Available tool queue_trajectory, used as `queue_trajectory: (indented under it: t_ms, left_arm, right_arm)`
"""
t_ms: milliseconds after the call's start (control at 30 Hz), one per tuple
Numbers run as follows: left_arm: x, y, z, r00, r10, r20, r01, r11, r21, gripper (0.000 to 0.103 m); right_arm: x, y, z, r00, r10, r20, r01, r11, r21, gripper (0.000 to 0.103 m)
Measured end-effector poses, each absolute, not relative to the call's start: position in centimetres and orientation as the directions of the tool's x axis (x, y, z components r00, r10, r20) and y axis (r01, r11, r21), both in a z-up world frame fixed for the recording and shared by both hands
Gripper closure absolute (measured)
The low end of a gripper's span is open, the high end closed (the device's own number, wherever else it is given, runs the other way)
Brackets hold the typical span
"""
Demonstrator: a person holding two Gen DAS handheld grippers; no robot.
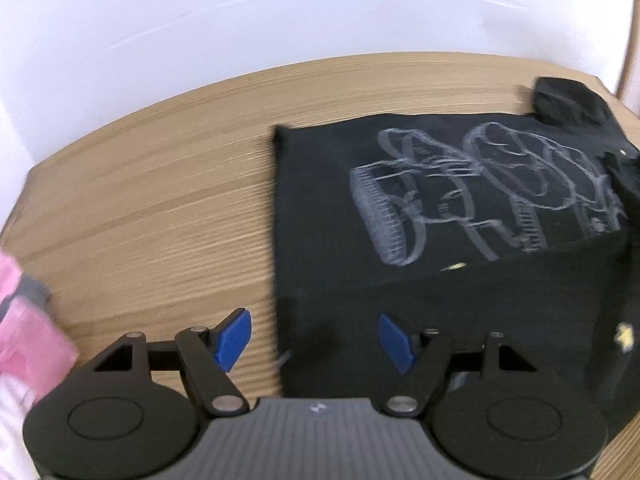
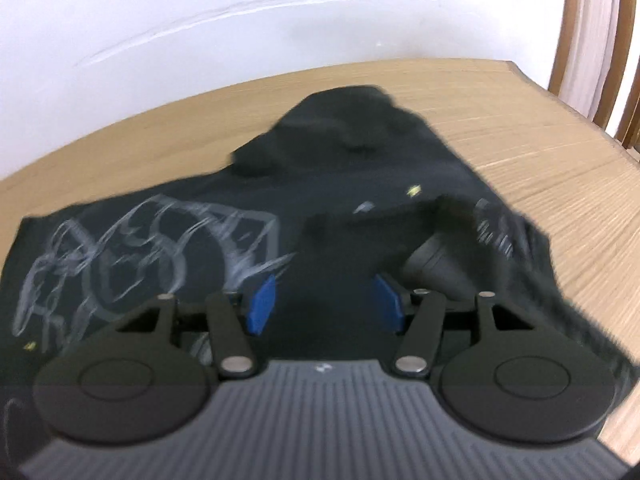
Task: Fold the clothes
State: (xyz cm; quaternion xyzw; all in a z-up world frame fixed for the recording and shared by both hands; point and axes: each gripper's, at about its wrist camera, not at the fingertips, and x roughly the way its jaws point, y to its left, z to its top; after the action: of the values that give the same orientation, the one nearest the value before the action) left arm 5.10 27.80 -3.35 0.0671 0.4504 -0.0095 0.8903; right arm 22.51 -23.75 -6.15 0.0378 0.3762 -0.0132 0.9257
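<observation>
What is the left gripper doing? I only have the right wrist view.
Observer: The left gripper is open with nothing between its fingers. It is above the left edge of the black shirt.
Operator: Anything else on that side?
Observer: Yes. A pink garment lies at the far left of the wooden table, with bare wood between it and the shirt.
</observation>
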Motion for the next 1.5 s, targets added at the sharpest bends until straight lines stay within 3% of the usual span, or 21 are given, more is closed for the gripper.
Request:
queue_trajectory:
  t_ms: [367, 400, 433, 533, 667, 733, 800, 833, 967, 1200, 1333, 1500]
  left_arm:
    - [6.1, 19.7, -5.5, 0.535, -0.029, -0.844, 0.207, 0.974, 0.097, 0.030]
    - [6.0, 19.2, -5.6, 0.531, -0.040, -0.847, 0.214, 0.973, 0.089, 0.030]
    - [5.9, 18.8, -5.8, 0.526, -0.050, -0.849, 0.221, 0.972, 0.080, 0.030]
    - [5.8, 17.1, -6.1, 0.508, -0.092, -0.857, 0.254, 0.966, 0.047, 0.030]
    - [6.5, 13.8, -5.3, 0.518, -0.058, -0.853, 0.277, 0.956, 0.102, 0.030]
    - [6.9, 11.8, -4.3, 0.537, -0.049, -0.842, 0.287, 0.949, 0.128, 0.030]
    - [7.7, 9.2, -3.1, 0.571, -0.028, -0.821, 0.303, 0.936, 0.179, 0.030]
    - [8.4, 7.7, -2.6, 0.582, -0.036, -0.812, 0.312, 0.932, 0.183, 0.030]
    - [12.1, 1.2, -1.0, 0.618, -0.092, -0.780, 0.356, 0.918, 0.175, 0.029]
    - [18.1, -9.7, -1.0, 0.568, -0.282, -0.773, 0.520, 0.851, 0.071, 0.029]
    - [19.9, -13.3, -2.4, 0.583, -0.243, -0.775, 0.557, 0.815, 0.163, 0.029]
    - [22.9, -13.3, -4.4, 0.563, -0.100, -0.820, 0.453, 0.867, 0.206, 0.030]
  right_arm:
    - [32.6, -24.6, -10.1, 0.567, 0.118, -0.815, -0.223, 0.975, -0.014, 0.046]
    - [33.1, -24.6, -10.6, 0.543, 0.136, -0.828, -0.242, 0.970, 0.000, 0.057]
    - [33.2, -24.4, -10.7, 0.524, 0.165, -0.836, -0.272, 0.962, 0.020, 0.082]
    - [33.8, -23.5, -9.9, 0.517, 0.237, -0.822, -0.307, 0.948, 0.080, 0.089]
    - [35.1, -23.6, -6.9, 0.609, 0.306, -0.732, -0.238, 0.951, 0.199, 0.084]
    - [35.0, -24.8, -5.0, 0.661, 0.317, -0.680, -0.226, 0.948, 0.223, 0.061]
    - [34.4, -26.7, -3.8, 0.697, 0.304, -0.649, -0.248, 0.952, 0.179, 0.047]
    - [33.9, -28.1, -3.6, 0.711, 0.294, -0.638, -0.258, 0.954, 0.152, 0.046]
    - [31.6, -33.8, -3.5, 0.687, 0.300, -0.662, -0.324, 0.942, 0.090, 0.046]
    - [29.0, -41.1, -6.4, 0.552, 0.383, -0.741, -0.431, 0.892, 0.140, 0.046]
    - [28.4, -42.7, -7.3, 0.523, 0.484, -0.702, -0.467, 0.851, 0.239, 0.046]
    - [30.8, -42.9, -8.8, 0.521, 0.502, -0.691, -0.449, 0.849, 0.279, 0.046]
